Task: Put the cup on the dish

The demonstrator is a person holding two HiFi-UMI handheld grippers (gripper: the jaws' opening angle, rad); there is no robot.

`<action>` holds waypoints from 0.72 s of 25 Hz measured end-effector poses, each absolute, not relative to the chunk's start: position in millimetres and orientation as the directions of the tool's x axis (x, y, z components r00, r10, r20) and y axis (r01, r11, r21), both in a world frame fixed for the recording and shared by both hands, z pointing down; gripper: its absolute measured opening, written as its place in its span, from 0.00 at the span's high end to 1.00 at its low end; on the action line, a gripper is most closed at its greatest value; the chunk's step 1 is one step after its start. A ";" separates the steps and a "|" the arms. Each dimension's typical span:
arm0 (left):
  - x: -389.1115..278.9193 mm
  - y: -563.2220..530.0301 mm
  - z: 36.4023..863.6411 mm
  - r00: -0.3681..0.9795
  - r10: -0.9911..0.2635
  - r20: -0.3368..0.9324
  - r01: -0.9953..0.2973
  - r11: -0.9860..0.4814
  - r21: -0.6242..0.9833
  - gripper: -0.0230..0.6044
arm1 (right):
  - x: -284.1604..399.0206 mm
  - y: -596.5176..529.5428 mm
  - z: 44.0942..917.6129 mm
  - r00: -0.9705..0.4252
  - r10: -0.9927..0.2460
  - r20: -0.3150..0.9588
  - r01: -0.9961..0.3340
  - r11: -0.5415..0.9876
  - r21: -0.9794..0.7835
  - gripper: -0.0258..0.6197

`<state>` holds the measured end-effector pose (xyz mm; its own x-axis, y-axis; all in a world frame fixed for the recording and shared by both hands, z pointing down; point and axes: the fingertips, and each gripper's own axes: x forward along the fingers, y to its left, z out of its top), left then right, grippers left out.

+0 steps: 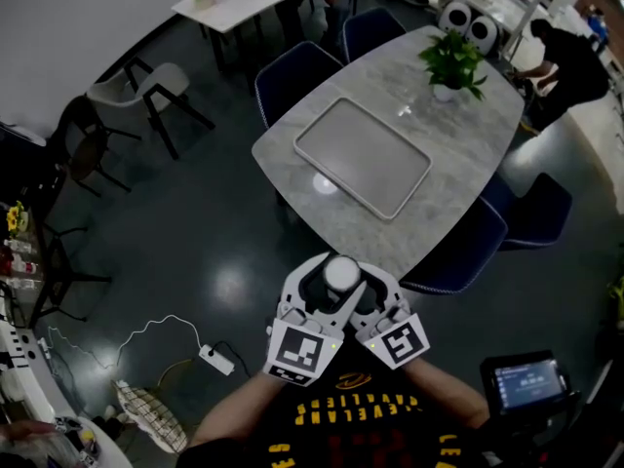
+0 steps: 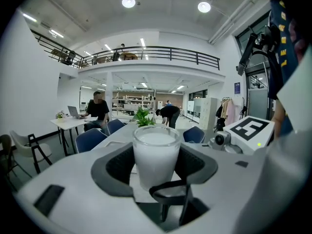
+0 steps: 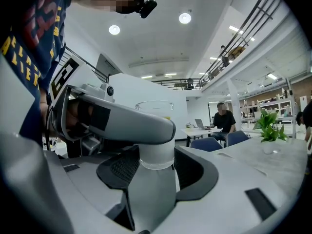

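A white cup (image 1: 342,272) hangs in front of the person's chest, over the floor and short of the table's near edge. My left gripper (image 1: 327,284) and right gripper (image 1: 359,284) meet on it from either side. In the left gripper view the cup (image 2: 156,152) stands upright between my left gripper's (image 2: 156,165) dark pads, which press its sides. In the right gripper view the cup (image 3: 157,156) sits between my right gripper's (image 3: 155,172) pads, and the left gripper's arm crosses in front of it. A small white dish (image 1: 325,184) lies on the marble table (image 1: 458,135).
A grey tray (image 1: 363,157) lies beside the dish and a potted plant (image 1: 451,63) stands at the table's far end. Blue chairs (image 1: 292,76) ring the table. A cable and power strip (image 1: 216,358) lie on the dark floor at left. A person (image 1: 570,61) bends over at far right.
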<state>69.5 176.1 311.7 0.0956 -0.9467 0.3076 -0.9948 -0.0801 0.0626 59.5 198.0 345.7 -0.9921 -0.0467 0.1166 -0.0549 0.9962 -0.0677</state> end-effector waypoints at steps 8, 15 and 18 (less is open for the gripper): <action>66.5 137.1 319.1 0.162 -0.939 0.304 -0.987 -0.154 0.050 0.55 | 54.4 158.0 353.2 -0.987 -0.094 0.132 -0.101 0.994 -0.047 0.61; 63.1 78.0 311.9 0.258 -0.923 0.286 -0.965 -0.259 0.036 0.55 | 48.6 96.2 346.0 -0.972 -0.194 0.135 -0.196 0.981 -0.005 0.61; 58.5 59.9 308.7 0.281 -0.917 0.283 -0.958 -0.287 0.021 0.55 | 43.2 77.3 344.1 -0.964 -0.225 0.144 -0.228 0.974 -0.006 0.61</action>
<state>58.5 59.9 308.7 0.2815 -0.9168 0.2833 -0.9576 -0.2875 0.0211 43.2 77.3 344.1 -0.9637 -0.2250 0.1436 -0.2282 0.9736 -0.0063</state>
